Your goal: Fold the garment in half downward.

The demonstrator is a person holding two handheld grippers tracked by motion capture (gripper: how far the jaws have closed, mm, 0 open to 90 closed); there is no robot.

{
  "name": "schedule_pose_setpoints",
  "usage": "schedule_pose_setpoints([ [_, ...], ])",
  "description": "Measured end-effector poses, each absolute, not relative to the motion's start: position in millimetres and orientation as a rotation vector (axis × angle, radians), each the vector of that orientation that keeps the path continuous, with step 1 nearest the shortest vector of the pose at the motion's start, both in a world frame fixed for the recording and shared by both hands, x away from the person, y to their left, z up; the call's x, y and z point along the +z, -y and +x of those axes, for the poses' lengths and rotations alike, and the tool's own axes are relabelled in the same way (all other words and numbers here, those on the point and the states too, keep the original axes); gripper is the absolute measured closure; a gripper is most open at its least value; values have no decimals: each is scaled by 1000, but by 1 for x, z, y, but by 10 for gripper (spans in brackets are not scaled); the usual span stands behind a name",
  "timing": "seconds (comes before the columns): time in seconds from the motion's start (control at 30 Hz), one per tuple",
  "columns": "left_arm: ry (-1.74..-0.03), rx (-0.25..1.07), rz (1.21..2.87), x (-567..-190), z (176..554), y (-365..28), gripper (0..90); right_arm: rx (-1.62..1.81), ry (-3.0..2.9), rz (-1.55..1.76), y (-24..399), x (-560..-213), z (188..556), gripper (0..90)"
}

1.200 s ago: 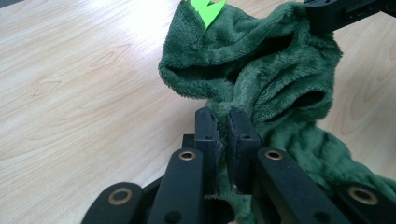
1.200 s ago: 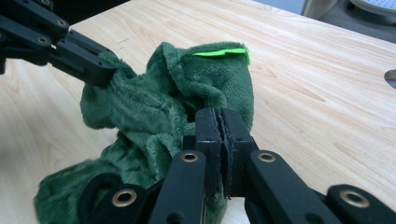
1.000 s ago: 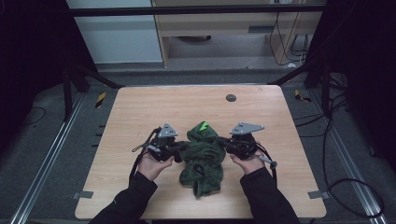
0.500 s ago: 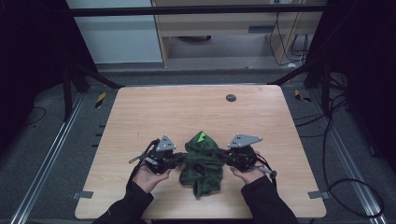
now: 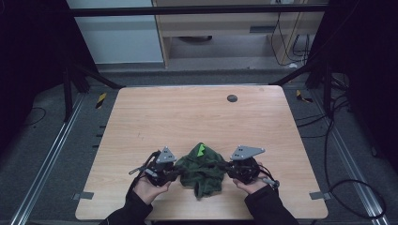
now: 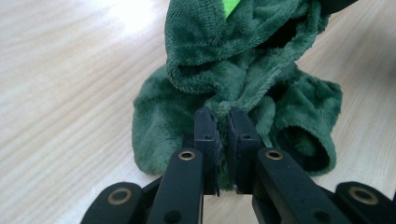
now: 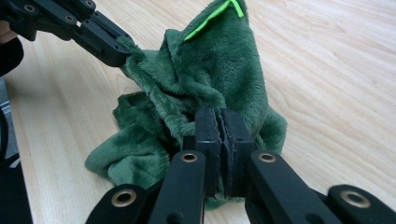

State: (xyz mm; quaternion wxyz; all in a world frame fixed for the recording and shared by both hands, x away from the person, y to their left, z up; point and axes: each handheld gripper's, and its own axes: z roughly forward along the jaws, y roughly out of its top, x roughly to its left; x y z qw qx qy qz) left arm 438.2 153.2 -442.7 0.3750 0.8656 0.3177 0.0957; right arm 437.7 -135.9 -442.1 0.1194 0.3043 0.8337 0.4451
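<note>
In the high view, a person's two hands are coming in from the bottom edge of the frame, each one carrying a black two-jaw gripper over the pale wooden counter (image 5: 187, 117). Between them, in the lower middle of the frame, a dark green plush fleece garment with a bright green tag (image 5: 202, 169) is lying bunched on the counter, its lower folds resting on the wood. The left gripper (image 5: 174, 174) is sitting at the lower left of the garment and is pinching an edge of the fleece; in the left gripper view its jaws are standing almost together with a fold of the green fabric (image 6: 243, 88) caught between them. The right gripper (image 5: 227, 167) is sitting at the garment's right side, and in the right gripper view its jaws are clamping tight on another fold of the fleece (image 7: 210, 74). A small dark round disc (image 5: 232, 98) is lying near the counter's far edge, well apart from the garment.
</note>
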Motion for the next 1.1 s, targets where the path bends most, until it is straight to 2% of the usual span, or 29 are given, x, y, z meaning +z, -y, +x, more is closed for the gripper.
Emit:
schedule_pose_setpoints([
  [0.47, -828, 191, 2259, -462, 427, -153, 833, 1302, -2509, 920, 135, -459, 423, 869],
  [1.1, -828, 198, 2264, -469, 421, -154, 799, 1275, -2558, 959, 136, -478, 411, 851],
])
